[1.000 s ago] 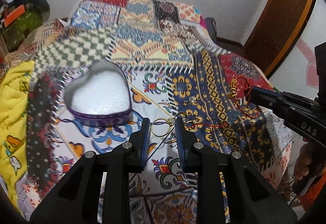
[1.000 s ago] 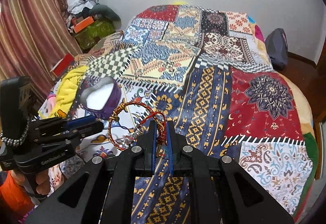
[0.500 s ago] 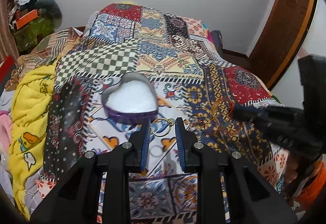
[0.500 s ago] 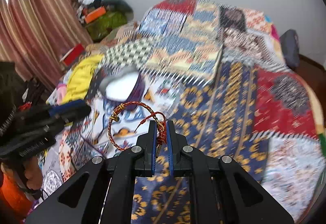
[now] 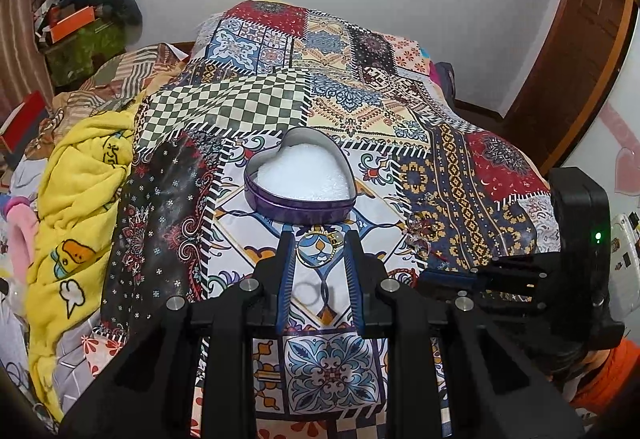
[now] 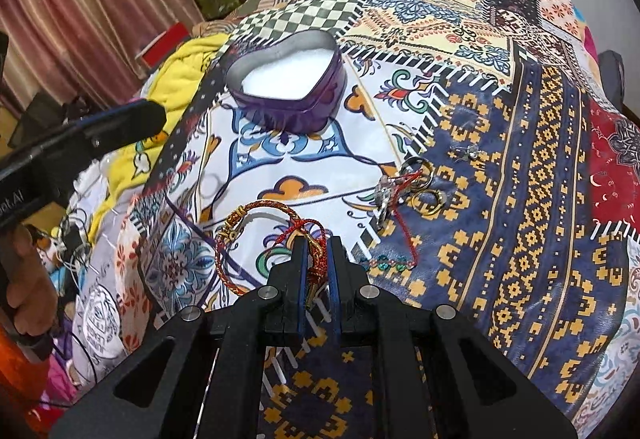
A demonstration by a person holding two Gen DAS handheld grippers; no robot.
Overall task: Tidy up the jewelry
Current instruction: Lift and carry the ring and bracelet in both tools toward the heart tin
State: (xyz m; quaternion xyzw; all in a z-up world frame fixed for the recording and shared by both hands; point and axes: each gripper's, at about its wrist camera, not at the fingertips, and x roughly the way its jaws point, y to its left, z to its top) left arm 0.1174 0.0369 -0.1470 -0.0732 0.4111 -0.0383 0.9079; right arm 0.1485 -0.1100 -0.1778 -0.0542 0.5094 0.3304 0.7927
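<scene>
oddly, only "ai" reads on the left gripper [image 6: 152, 117].

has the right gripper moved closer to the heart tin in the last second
Yes. The right gripper, shut on the red-gold bracelet, came lower and nearer the heart tin, which looms larger.

the left gripper [image 5: 320, 251] hangs just short of the heart-shaped tin [image 5: 300, 181], its jaws spread around a thin gold bangle [image 5: 320, 248] pinned between the fingertips. the right gripper [image 6: 318, 253], further from the tin and to its right, has its jaws nearly together on a red and gold cord bracelet [image 6: 256, 235]. a hand [image 6: 24, 279] grips the left gripper's handle on the near left of the tin.
</scene>
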